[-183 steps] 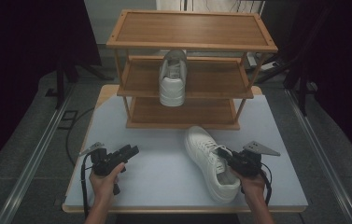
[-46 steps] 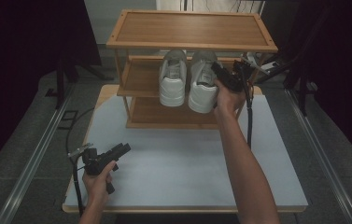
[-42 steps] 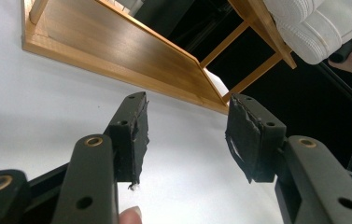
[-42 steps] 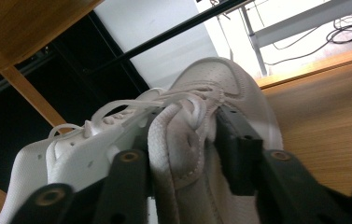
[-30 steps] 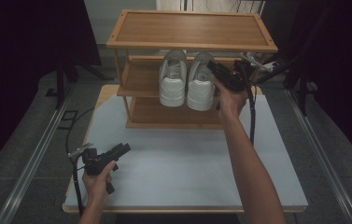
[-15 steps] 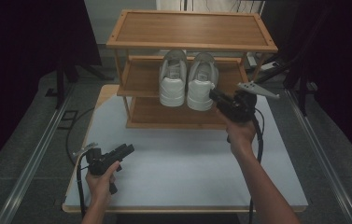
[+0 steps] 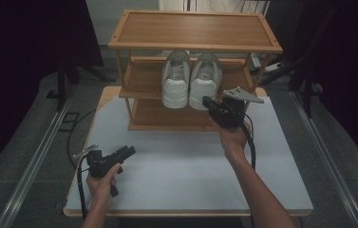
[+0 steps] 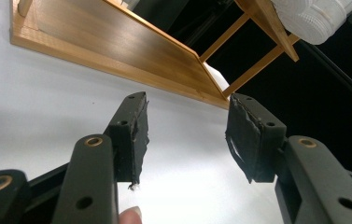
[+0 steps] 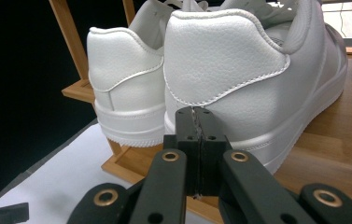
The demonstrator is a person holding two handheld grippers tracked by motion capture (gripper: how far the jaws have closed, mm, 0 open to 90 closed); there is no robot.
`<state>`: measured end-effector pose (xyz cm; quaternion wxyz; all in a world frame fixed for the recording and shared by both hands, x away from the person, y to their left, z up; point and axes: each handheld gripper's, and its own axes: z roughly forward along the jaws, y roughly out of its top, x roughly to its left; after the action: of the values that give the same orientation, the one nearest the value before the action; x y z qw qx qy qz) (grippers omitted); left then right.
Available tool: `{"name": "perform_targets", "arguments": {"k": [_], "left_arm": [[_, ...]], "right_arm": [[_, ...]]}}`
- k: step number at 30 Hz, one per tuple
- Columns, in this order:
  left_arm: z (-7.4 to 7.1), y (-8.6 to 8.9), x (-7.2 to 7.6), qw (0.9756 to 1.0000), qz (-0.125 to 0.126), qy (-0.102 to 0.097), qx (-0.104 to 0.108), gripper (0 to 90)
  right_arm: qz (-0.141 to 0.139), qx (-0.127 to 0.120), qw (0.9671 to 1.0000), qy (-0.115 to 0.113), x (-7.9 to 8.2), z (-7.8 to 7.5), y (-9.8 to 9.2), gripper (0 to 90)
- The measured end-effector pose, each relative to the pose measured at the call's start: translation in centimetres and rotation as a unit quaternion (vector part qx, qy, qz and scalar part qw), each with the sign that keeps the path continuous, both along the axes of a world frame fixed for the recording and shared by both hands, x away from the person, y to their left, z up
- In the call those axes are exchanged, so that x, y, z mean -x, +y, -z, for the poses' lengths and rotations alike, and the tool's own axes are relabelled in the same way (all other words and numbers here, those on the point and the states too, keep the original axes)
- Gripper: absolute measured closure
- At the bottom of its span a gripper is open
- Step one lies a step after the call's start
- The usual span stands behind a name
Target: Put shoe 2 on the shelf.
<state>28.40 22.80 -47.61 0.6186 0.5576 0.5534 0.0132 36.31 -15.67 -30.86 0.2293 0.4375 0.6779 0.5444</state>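
White sneakers [image 7: 191, 83] stand paired on the bamboo rack [image 7: 144, 85] — placing looks done; right gripper [image 7: 210, 102] closed, empty — left gripper [image 7: 128, 151] open, empty.

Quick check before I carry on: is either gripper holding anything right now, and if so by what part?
Nothing is held. The right gripper has its jaws pressed together, empty, just short of the right shoe's heel. The left gripper is open over the table.

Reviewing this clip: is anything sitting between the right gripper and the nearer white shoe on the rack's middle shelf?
Nothing visible. The right gripper, jaws pressed together and empty, points straight at the heel of the right shoe on the middle shelf. The left shoe stands beside it, off the line.
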Motion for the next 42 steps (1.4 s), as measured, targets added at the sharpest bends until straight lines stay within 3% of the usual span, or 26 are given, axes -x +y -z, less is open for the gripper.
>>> {"name": "perform_targets", "arguments": {"k": [9, 16, 18, 27, 42], "left_arm": [[0.1, 0.5, -0.1, 1.0, -0.007, 0.005, 0.005, 48.9], [0.3, 0.3, -0.4, 0.9999, -0.007, 0.005, 0.009, 48.9], [0.4, 0.2, -0.5, 1.0, -0.005, 0.004, 0.005, 48.9], [0.2, 0.0, -0.2, 1.0, 0.0, 0.003, 0.003, 48.9], [0.2, -0.4, 0.0, 0.9999, 0.006, 0.0, -0.012, 48.8]], "right_arm": [[0.001, -0.007, 1.0, 0.0, -1.3, 0.2, 0.4, 89.1], [-0.003, -0.017, 0.9998, 0.0, -1.1, 0.4, 0.2, 83.7], [-0.007, -0.029, 0.9995, -0.007, -0.4, 0.4, -0.3, 81.3], [-0.027, -0.036, 0.9986, -0.026, 2.2, 1.1, -2.4, 76.0], [-0.054, -0.042, 0.9973, -0.026, 6.9, 6.2, -6.7, 68.2]]}}
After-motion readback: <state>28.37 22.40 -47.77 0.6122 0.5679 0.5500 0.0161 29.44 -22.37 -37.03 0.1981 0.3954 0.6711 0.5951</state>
